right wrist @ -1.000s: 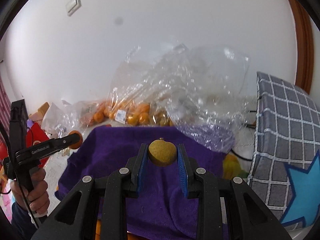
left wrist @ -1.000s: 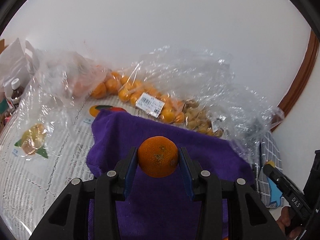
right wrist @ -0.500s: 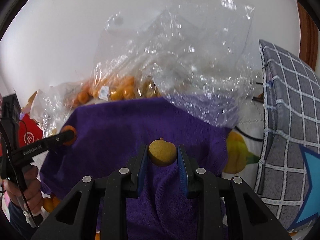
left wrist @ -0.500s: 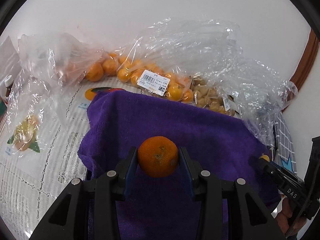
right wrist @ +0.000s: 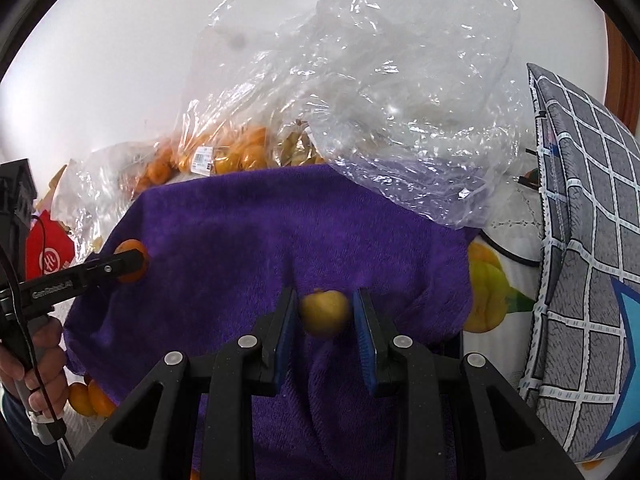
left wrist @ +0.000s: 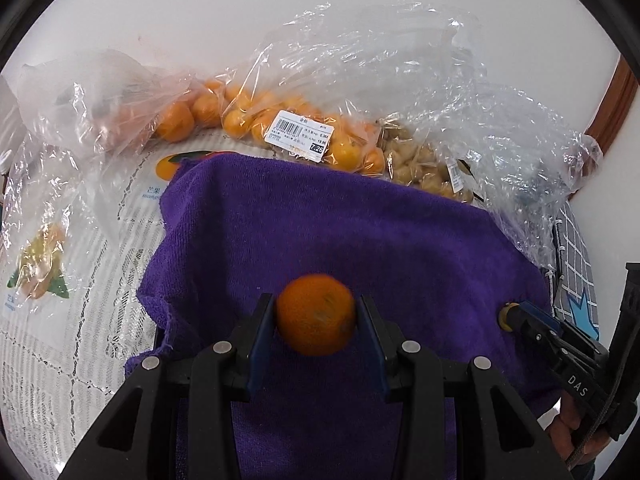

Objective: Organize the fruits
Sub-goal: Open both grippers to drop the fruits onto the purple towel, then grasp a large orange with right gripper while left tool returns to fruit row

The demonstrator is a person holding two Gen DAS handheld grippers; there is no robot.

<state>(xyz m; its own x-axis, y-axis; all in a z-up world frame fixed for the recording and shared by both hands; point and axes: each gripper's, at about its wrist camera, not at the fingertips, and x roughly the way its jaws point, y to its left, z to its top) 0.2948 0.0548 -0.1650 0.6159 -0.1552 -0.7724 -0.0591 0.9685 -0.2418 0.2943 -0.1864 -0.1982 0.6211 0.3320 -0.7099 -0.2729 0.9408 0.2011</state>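
**Both grippers loaded over the purple towel**

Left gripper [left wrist: 316, 318]: jaws closed on an orange mandarin [left wrist: 316, 314], which sits between the blue pads and is slightly blurred. The same gripper shows at the left edge of the right wrist view, held by a hand [right wrist: 38, 364], its tip over the towel's left border with the mandarin at the fingertips.

Right gripper [right wrist: 325, 314]: jaws drawn in narrow on a small yellow-brown fruit [right wrist: 325, 312]; the pads sit against its two sides. In the left wrist view this gripper enters from the right edge with the yellow fruit at its tip.

Beneath both: a purple towel [left wrist: 340, 232] spread over a printed tablecloth [left wrist: 72, 320] bearing fruit pictures. Both held fruits are seen against the towel; contact with it cannot be determined.

Behind the towel, against the white wall [left wrist: 240, 12]: a clear plastic bag of mandarins [left wrist: 288, 120] with a barcode price label [left wrist: 301, 134], and just beside it, to the right, a bag of small tan fruits [left wrist: 420, 164]. An empty crumpled clear bag [right wrist: 400, 100] overlaps the towel's far right corner.

Right of the towel: a grey checked cushion [right wrist: 580, 220]. Several loose mandarins [right wrist: 90, 398] lie at the towel's near left edge.
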